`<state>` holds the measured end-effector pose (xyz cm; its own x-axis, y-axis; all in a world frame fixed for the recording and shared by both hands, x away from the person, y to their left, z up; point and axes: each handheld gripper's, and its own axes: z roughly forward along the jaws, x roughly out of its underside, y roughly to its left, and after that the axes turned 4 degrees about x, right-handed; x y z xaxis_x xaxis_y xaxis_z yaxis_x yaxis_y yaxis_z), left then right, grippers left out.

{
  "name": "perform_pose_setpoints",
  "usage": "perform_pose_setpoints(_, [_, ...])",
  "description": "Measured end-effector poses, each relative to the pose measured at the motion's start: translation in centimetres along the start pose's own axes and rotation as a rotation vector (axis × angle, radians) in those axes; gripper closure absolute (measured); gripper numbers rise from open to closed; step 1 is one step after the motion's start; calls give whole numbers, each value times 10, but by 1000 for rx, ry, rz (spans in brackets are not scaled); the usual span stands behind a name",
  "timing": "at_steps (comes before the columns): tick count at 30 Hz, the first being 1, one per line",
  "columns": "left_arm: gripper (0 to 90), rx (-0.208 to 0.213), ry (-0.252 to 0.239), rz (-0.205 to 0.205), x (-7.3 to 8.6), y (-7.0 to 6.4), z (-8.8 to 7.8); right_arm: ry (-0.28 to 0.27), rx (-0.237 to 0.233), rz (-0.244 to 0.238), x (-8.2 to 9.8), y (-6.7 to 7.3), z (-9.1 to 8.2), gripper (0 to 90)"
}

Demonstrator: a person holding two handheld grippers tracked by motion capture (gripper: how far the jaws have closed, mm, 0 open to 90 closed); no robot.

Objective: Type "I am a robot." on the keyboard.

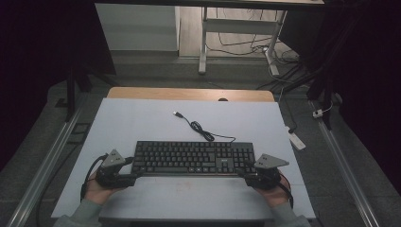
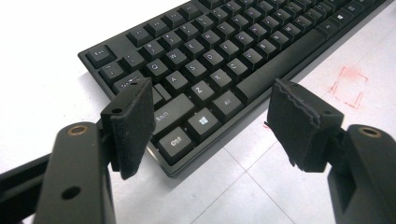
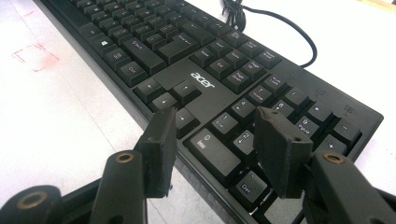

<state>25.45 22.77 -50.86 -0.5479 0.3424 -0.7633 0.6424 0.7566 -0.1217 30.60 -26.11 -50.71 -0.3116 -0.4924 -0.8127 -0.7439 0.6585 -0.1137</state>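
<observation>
**Two spread claws at the ends of a keyboard: risks before the grasp**

Two claws flank a black Acer keyboard [image 1: 193, 158] that lies flat near the front of the white desk [image 1: 142, 118], its long side across the person's front. Its USB cable [image 1: 201, 128] trails loosely toward the far edge. The left claw [image 2: 210, 119] is spread and pinches nothing; the keyboard's front left corner lies between and just beyond its pads [image 2: 133, 126]. The right claw [image 3: 215, 149] is likewise spread and empty, poised over the numeric keypad at the front right corner.

Risk, as a judgement: if either claw closes on keycaps rather than on the case edge, the pads would press keys and slip, since the caps give way. Uneven lifting by the two hands would tilt the long body and let one end slide free. The slack cable could drag or snag if the keyboard is carried forward.

Pose: in the high view both hands [image 1: 101, 187] come in from the bottom edge, low over the desk, each claw angled inward toward its end of the keyboard. The forearms are roughly mirrored. Faint red marks [image 2: 349, 87] show on the desk in front of the keyboard.
</observation>
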Motion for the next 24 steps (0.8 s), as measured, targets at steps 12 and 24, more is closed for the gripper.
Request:
perform_pose_setpoints(12, [319, -4, -5, -3, -1, 0, 0, -9, -2, 2, -1, 1, 1, 499])
perform_pose_setpoints(24, [314, 7, -20, -34, -3, 2, 0, -19, -12, 18, -7, 4, 4, 498])
